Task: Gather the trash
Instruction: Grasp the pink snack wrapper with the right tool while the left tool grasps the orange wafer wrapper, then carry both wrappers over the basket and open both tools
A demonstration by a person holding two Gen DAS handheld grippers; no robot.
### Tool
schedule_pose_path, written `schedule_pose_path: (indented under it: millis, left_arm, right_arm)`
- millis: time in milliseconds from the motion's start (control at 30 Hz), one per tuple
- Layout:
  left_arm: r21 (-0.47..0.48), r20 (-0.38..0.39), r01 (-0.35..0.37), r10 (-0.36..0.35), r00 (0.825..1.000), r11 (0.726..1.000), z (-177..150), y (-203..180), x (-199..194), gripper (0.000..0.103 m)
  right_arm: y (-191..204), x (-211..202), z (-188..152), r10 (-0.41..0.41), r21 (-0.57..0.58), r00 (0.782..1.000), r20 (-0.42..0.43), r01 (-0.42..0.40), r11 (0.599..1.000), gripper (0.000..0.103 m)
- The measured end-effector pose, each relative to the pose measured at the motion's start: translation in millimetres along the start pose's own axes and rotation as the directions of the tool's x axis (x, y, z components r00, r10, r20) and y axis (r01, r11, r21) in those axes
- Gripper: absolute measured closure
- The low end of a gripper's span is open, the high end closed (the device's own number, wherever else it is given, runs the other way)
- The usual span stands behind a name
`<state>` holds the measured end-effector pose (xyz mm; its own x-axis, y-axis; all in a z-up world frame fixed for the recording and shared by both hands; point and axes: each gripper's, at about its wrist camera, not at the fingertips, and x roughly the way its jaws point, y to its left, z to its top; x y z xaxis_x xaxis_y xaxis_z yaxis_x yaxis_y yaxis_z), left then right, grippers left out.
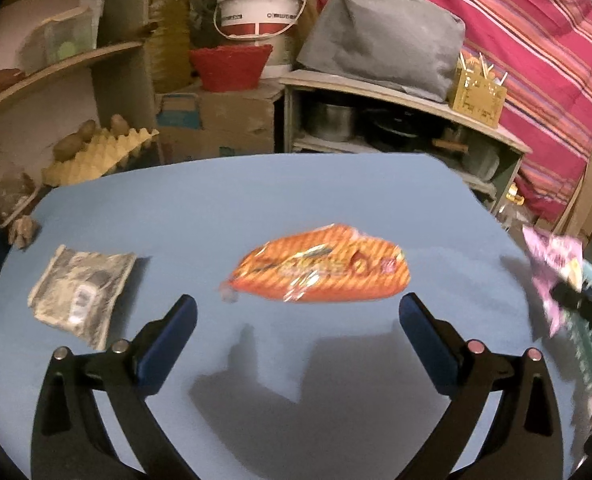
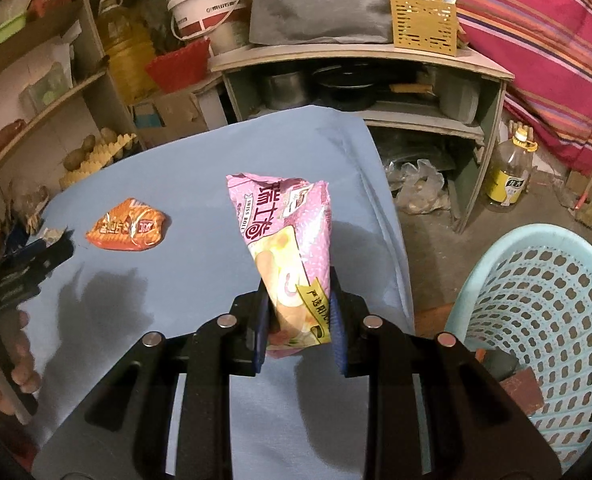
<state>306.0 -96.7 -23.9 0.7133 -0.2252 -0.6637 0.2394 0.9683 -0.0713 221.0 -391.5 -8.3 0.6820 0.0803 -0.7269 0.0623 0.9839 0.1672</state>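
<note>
An orange snack wrapper [image 1: 322, 266] lies on the blue table [image 1: 256, 208], just ahead of my open, empty left gripper [image 1: 298, 312]. A silver wrapper [image 1: 80, 292] lies to its left. My right gripper [image 2: 300, 320] is shut on a pink Swiss roll wrapper [image 2: 288, 240] and holds it upright above the table's right part. In the left wrist view the pink wrapper [image 1: 552, 264] shows at the far right. The orange wrapper also shows in the right wrist view [image 2: 128, 226]. A light blue perforated basket [image 2: 544, 320] stands on the floor right of the table.
A small brown crumpled scrap [image 1: 23, 232] sits at the table's far left edge. Shelves with pots [image 2: 360, 84], a white bucket [image 1: 260, 8], an egg tray [image 1: 92, 152] and an oil bottle [image 2: 510, 172] stand behind and beside the table.
</note>
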Motion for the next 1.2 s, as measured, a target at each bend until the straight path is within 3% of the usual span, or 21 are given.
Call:
schedule_pose_path:
  millis: [300, 500, 733, 933, 1100, 1200]
  left_arm:
    - [-0.021, -0.123, 0.004, -0.007, 0.992, 1.0, 30, -31, 75, 0.004]
    - [0.034, -0.16, -0.038, 0.043, 0.986, 0.999, 23, -48, 91, 0.004]
    - [0.029, -0.18, -0.023, 0.028, 0.983, 0.999, 19, -48, 92, 0.007]
    - [0.025, -0.176, -0.05, 0.053, 0.983, 0.998, 14, -42, 87, 0.04]
    - [0.011, -0.168, -0.041, 0.042, 0.985, 0.999, 15, -28, 83, 0.081]
    - [-0.014, -0.161, -0.019, 0.016, 0.987, 1.0, 15, -15, 77, 0.088]
  right_arm:
    - [0, -4, -1, 0.007, -0.022, 1.0, -0.002, -0.008, 1.0, 0.077]
    - [-7, -3, -2, 0.011, -0.002, 1.0, -0.005, -0.011, 1.0, 0.077]
    - [-10, -6, -1, 0.019, 0.006, 1.0, 0.002, -0.019, 1.0, 0.077]
    - [-13, -11, -4, 0.023, 0.014, 1.0, 0.01, -0.023, 1.0, 0.077]
    - [-15, -16, -5, 0.023, 0.013, 1.0, 0.019, -0.023, 1.0, 0.077]
    - [-20, -23, -7, 0.022, 0.02, 0.999, 0.03, -0.022, 1.0, 0.077]
